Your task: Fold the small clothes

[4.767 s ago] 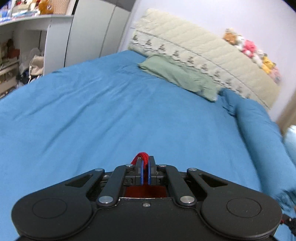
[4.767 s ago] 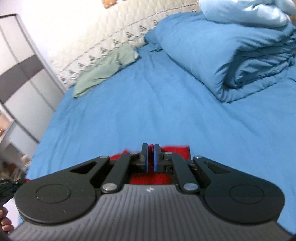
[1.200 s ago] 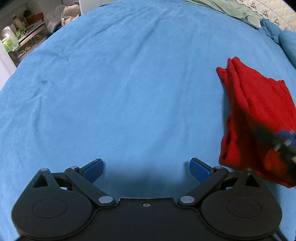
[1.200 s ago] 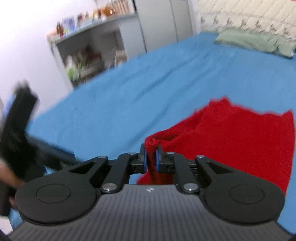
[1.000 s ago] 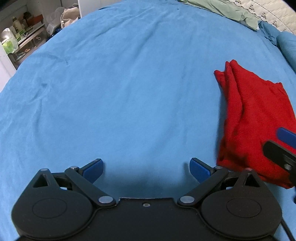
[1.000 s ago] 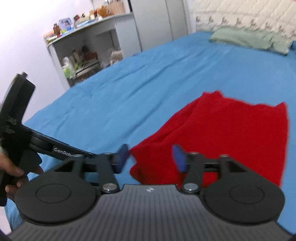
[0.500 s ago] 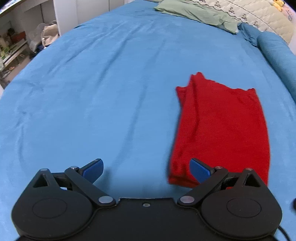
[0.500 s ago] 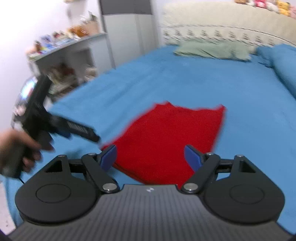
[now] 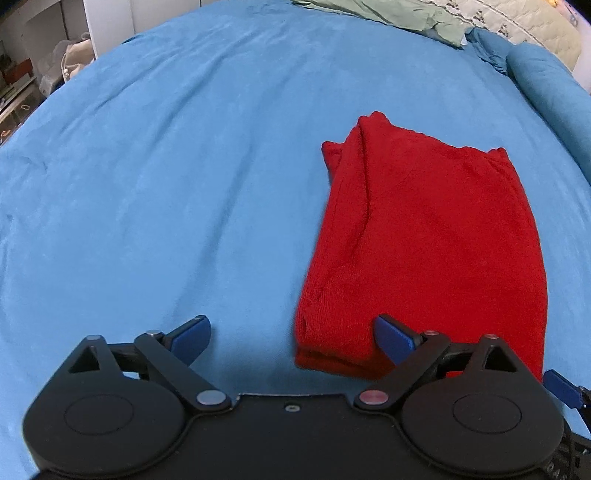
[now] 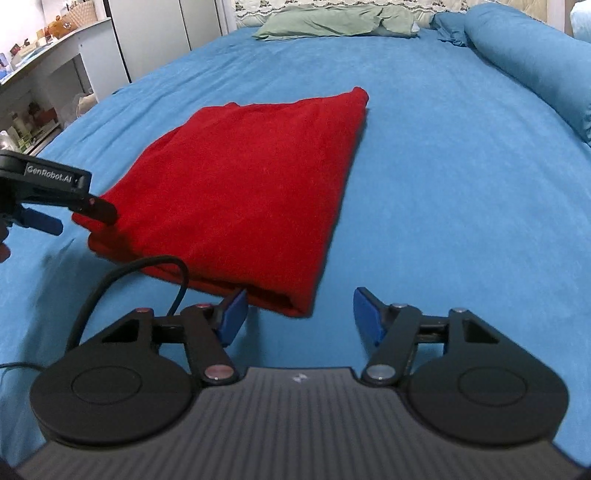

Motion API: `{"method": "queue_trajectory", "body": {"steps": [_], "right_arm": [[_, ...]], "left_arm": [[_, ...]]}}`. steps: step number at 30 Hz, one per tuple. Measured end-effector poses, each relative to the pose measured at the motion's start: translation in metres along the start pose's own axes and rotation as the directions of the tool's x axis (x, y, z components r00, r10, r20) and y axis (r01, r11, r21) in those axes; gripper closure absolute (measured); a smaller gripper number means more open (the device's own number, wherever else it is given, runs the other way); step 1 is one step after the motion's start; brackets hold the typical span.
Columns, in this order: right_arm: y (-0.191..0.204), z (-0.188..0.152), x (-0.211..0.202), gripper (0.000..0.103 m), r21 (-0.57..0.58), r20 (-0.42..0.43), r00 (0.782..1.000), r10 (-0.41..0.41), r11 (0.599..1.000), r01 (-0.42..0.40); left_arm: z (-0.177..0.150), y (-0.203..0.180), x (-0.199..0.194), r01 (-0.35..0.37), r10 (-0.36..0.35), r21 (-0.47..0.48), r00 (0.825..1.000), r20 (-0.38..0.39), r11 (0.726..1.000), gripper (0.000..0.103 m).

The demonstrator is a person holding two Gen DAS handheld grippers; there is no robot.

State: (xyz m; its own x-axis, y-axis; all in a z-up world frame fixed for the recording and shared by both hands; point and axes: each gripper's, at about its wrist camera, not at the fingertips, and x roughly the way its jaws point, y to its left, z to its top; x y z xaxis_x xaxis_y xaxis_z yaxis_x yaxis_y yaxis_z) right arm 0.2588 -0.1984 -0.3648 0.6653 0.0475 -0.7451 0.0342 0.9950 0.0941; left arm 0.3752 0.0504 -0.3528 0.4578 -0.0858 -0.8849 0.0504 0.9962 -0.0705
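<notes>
A red knitted garment (image 9: 424,236) lies folded flat on the blue bedsheet (image 9: 166,166). My left gripper (image 9: 295,338) is open above the garment's near left corner, and the right finger's pad overlaps the red cloth. In the right wrist view the same red garment (image 10: 251,177) fills the middle. My right gripper (image 10: 299,314) hovers at its near right corner with jaws closing; that corner lies between the pads, which do not press on it. The left gripper (image 10: 55,206) shows at the left edge over the garment's other near corner.
A green cloth (image 10: 332,22) lies at the far end by the quilted headboard (image 9: 517,22). A rolled blue duvet (image 10: 535,62) runs along the right. Shelves (image 10: 40,96) and a wardrobe (image 10: 162,33) stand beyond the bed's left side. A black cable (image 10: 122,280) loops near my right gripper.
Both grippers let go of the red garment, which now lies folded on the bed. They drew back to its near edge, and the right jaws opened wide, then began narrowing.
</notes>
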Motion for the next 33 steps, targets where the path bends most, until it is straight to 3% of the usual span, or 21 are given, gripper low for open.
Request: {"method": "queue_trajectory", "body": {"steps": [1, 2, 7, 16, 19, 24, 29, 33], "right_arm": [[-0.002, 0.003, 0.001, 0.053, 0.004, -0.004, 1.0, 0.005, 1.0, -0.005], [-0.005, 0.005, -0.001, 0.081, 0.014, -0.014, 1.0, 0.013, 1.0, -0.012], [-0.017, 0.006, -0.001, 0.081, 0.096, -0.017, 1.0, -0.005, 0.995, 0.007], [-0.018, 0.01, 0.006, 0.08, 0.124, -0.034, 0.999, 0.011, 0.992, -0.007], [-0.02, 0.016, -0.003, 0.076, 0.122, -0.019, 0.999, 0.045, 0.992, -0.043], [-0.015, 0.021, -0.029, 0.024, 0.074, 0.095, 0.993, 0.064, 0.995, -0.071], [-0.015, 0.024, -0.007, 0.024, 0.077, 0.129, 0.991, 0.042, 0.996, -0.053], [-0.02, 0.007, 0.02, 0.026, 0.067, 0.115, 0.993, 0.021, 0.997, -0.029]], "left_arm": [[0.001, 0.0, 0.0, 0.001, -0.001, 0.0, 1.0, 0.0, 1.0, 0.006], [0.002, 0.0, -0.001, 0.001, -0.001, 0.002, 1.0, 0.002, 1.0, 0.006], [0.002, 0.0, 0.004, -0.006, 0.006, 0.019, 1.0, -0.001, 1.0, 0.006], [-0.007, 0.005, 0.023, -0.027, 0.027, 0.039, 0.999, -0.019, 0.999, 0.004], [-0.005, 0.003, 0.012, -0.033, 0.033, 0.041, 0.999, 0.0, 0.999, 0.005], [-0.01, -0.003, -0.004, -0.057, 0.051, 0.069, 0.995, 0.08, 0.996, 0.005], [-0.017, -0.007, 0.014, -0.07, 0.063, 0.08, 0.994, 0.087, 0.994, 0.005], [-0.029, -0.006, 0.021, -0.069, 0.058, 0.07, 0.987, 0.151, 0.995, 0.004]]}}
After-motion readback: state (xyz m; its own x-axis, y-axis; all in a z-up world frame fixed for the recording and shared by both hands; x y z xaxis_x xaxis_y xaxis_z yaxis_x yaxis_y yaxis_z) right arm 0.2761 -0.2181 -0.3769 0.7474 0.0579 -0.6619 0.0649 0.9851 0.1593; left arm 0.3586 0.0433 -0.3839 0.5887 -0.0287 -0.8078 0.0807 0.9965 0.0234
